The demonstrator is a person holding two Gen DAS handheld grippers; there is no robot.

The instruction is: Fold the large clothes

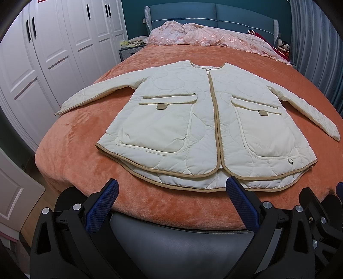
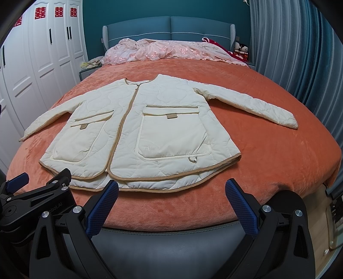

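Note:
A cream quilted jacket point(image 1: 193, 120) with tan trim lies flat, front up and zipped, on the orange bedspread point(image 1: 70, 150), both sleeves spread out to the sides. It also shows in the right wrist view point(image 2: 150, 131). My left gripper point(image 1: 171, 188) is open and empty, held at the foot of the bed just short of the jacket's hem. My right gripper point(image 2: 171, 188) is open and empty, also just short of the hem, to the right of the left one. The left gripper shows at the left edge of the right wrist view point(image 2: 40, 184).
A pink lace cover point(image 1: 205, 35) is bunched at the teal headboard point(image 1: 214, 15). White wardrobe doors point(image 1: 53, 49) stand on the left, blue-grey curtains point(image 1: 317, 53) on the right. A nightstand point(image 2: 85, 72) stands left of the bed. The bed's padded foot edge point(image 1: 171, 236) lies under both grippers.

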